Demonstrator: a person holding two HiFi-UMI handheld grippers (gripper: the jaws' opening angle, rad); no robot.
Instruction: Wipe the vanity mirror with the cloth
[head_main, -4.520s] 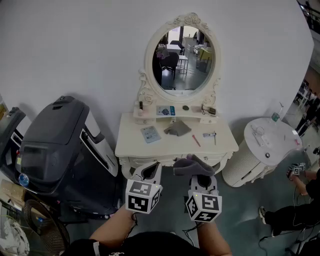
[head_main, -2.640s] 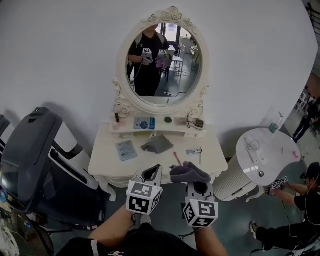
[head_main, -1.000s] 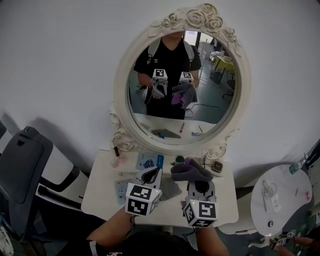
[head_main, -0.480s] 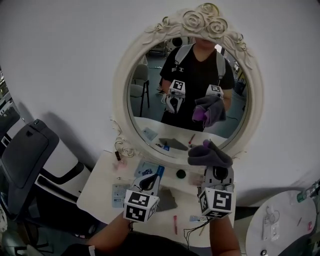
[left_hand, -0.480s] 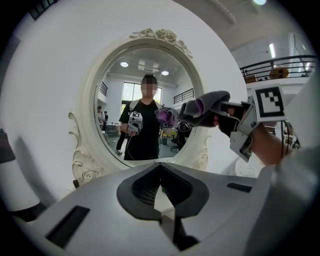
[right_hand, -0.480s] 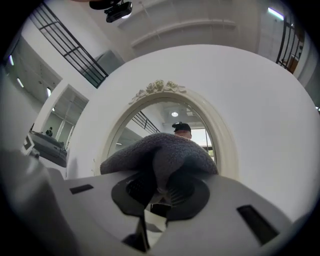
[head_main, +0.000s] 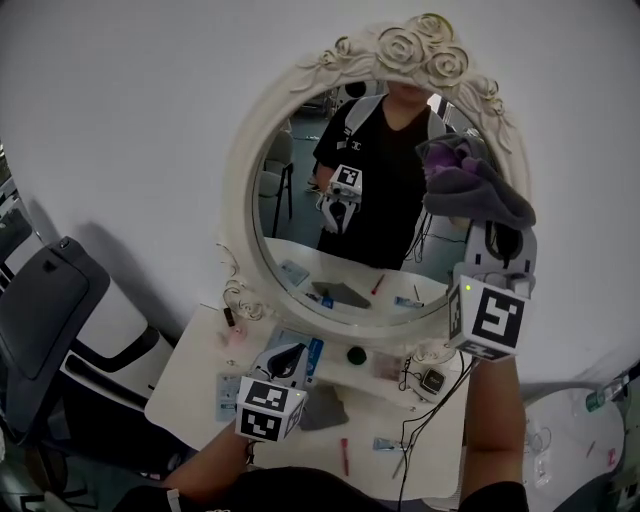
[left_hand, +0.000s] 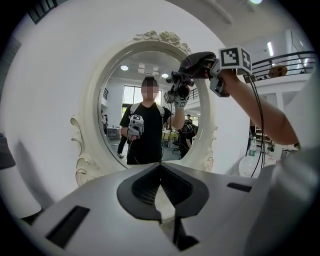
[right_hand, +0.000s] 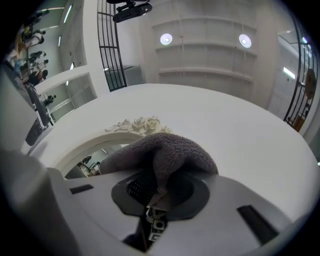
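My left gripper (head_main: 284, 357) hangs low over the worktop (head_main: 180, 395), its jaws closed with nothing between them. The vanity mirror (head_main: 320, 230) stands ahead. My right gripper (head_main: 494, 240) has its jaws pinched on the cloth (head_main: 478, 185), up at the mirror's upper right rim. I cannot tell whether the cloth touches the glass. I judge the wiping barely begun, with nearly all the glass left.

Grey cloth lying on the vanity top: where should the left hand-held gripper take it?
Likely its exposed right part, pinched straight down from above: the grey cloth lies limp and flat on the vanity top, with no standing edge.
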